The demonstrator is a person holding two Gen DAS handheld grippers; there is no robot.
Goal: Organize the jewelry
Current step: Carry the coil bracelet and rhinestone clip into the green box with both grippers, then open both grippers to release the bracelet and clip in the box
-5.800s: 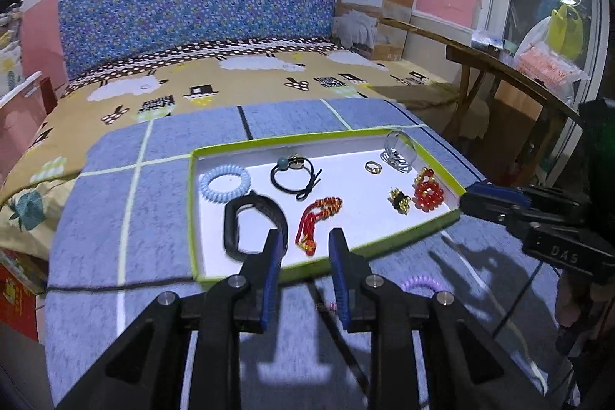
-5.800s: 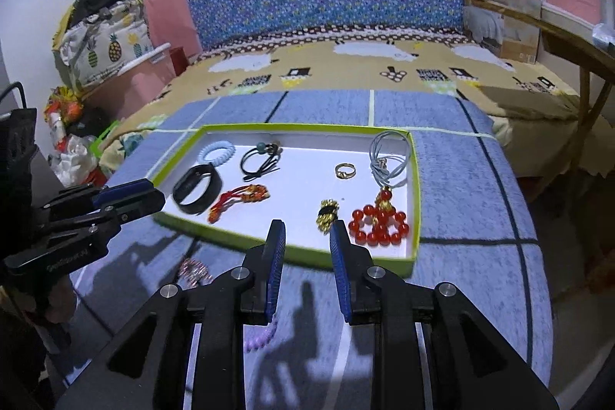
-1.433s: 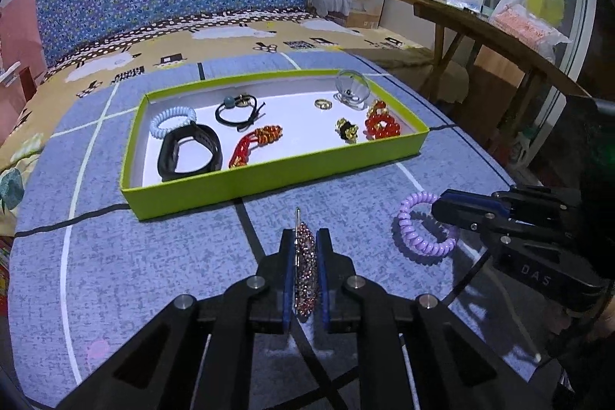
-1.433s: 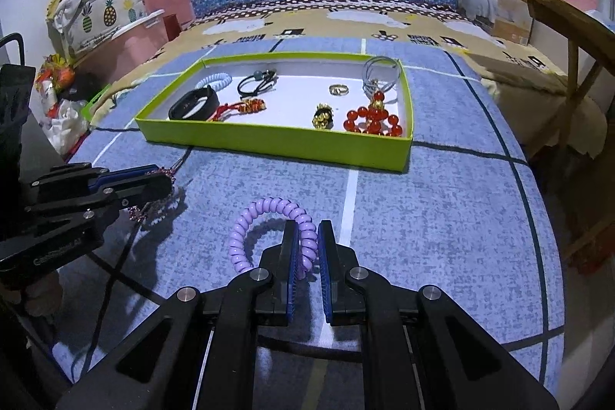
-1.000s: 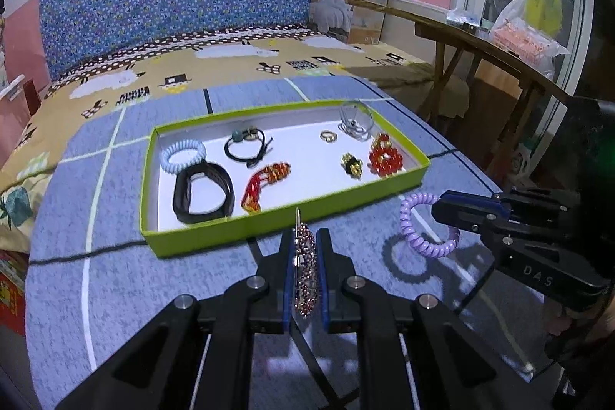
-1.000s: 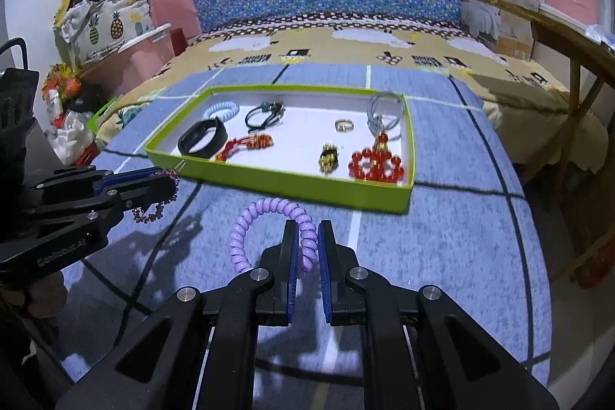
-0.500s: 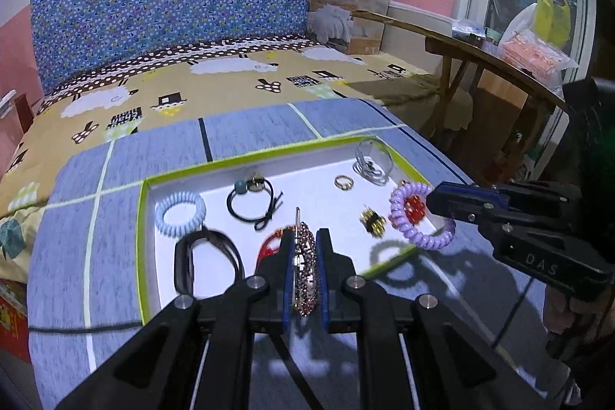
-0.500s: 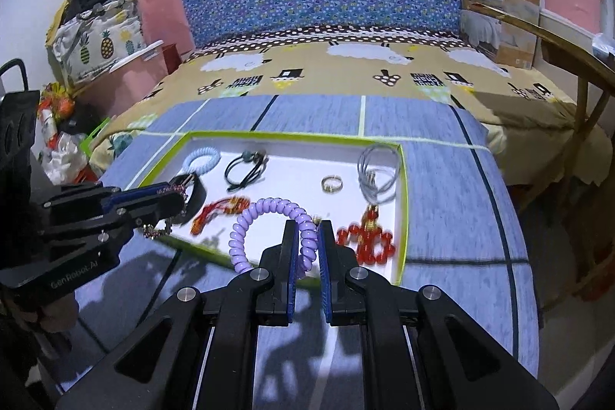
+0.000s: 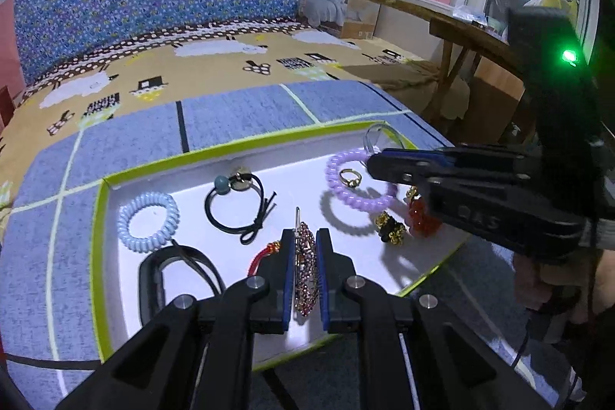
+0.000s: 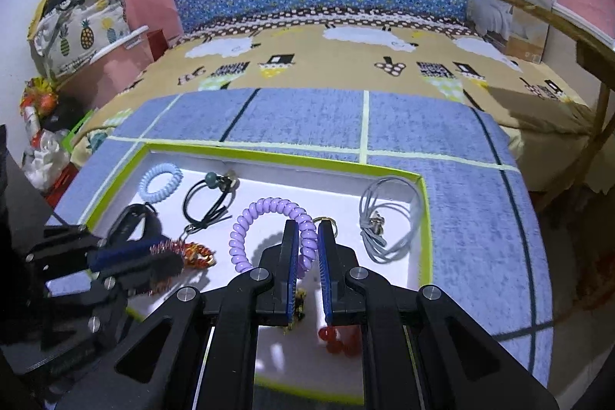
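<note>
A shallow tray with green walls and a white floor is sitting on the blue checked worktop. Lying in it are a pale blue coil hair tie, a black hair tie carrying a teal bead and a bow, a black band at the near left, a red and gold charm, a small gold ring, a black and gold earring, a cluster of red beads and a looped grey cord in the far right corner.

The left gripper is holding a beaded bracelet edge-on between its blue pads, its jaws narrow, hanging over the near middle of the tray. The bracelet is looking rough and glittery, made of tiny dark red and silver beads, with a thin metal pin sticking up from its top.

The right gripper is pinching a purple coil hair tie, jaws likewise narrow. The tie is a glossy plastic spiral forming an open ring, and it is hanging above the tray's right half, casting a round shadow on the white floor near the ring.
</note>
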